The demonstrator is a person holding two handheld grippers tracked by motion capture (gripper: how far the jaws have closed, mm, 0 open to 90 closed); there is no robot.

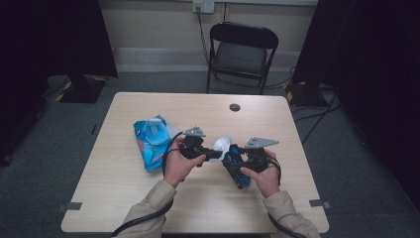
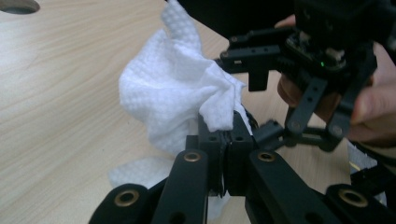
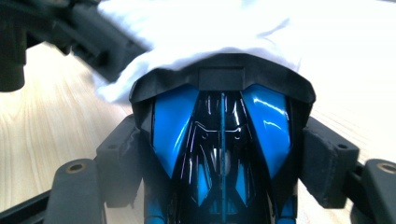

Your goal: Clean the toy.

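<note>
My left gripper [image 2: 227, 135] is shut on a bunched white wipe [image 2: 173, 93], pinching a corner of it between its black pads. My right gripper [image 3: 222, 154] is shut on a glossy blue and black toy car [image 3: 222, 135], with a pad [image 3: 327, 168] against each side. The wipe [image 3: 210, 28] lies over the car's far end. In the high view both grippers meet over the table's middle: the left gripper [image 1: 214, 154] holds the wipe [image 1: 221, 145] against the toy car [image 1: 238, 174] in the right gripper [image 1: 236, 166].
A blue wipes packet [image 1: 151, 140] lies on the wooden table [image 1: 198, 208] left of my hands. A round cable hole [image 1: 235, 107] sits near the far edge. Beyond the table stands a black folding chair [image 1: 241, 52].
</note>
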